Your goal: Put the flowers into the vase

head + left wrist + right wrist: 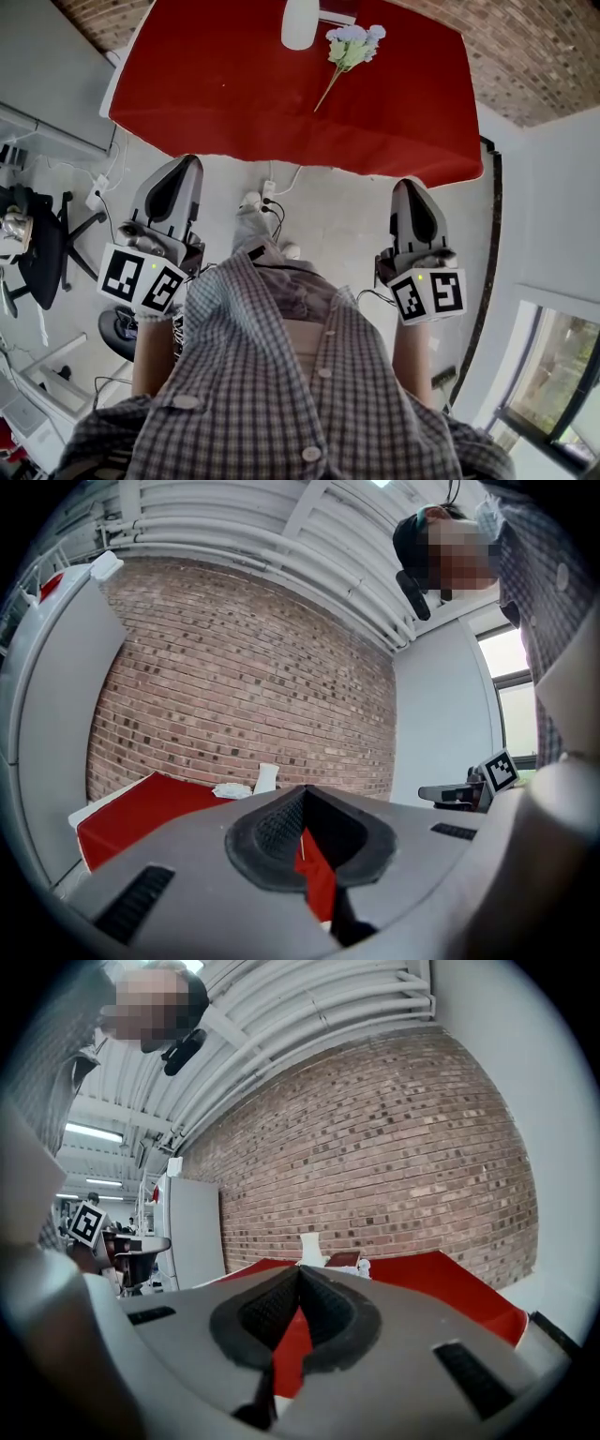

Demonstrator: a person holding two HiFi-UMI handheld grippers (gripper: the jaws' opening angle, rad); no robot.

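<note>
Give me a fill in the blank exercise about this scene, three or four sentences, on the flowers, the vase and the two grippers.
1. The flowers lie on a ____ tablecloth.
2. In the head view, the white vase stands to the ____ of the flowers.
3. The left gripper and the right gripper hold nothing, and the jaws of both are ____ (open or shut).
4. The wall behind the table is built of ____.

Missing words: red; left; shut; brick.
</note>
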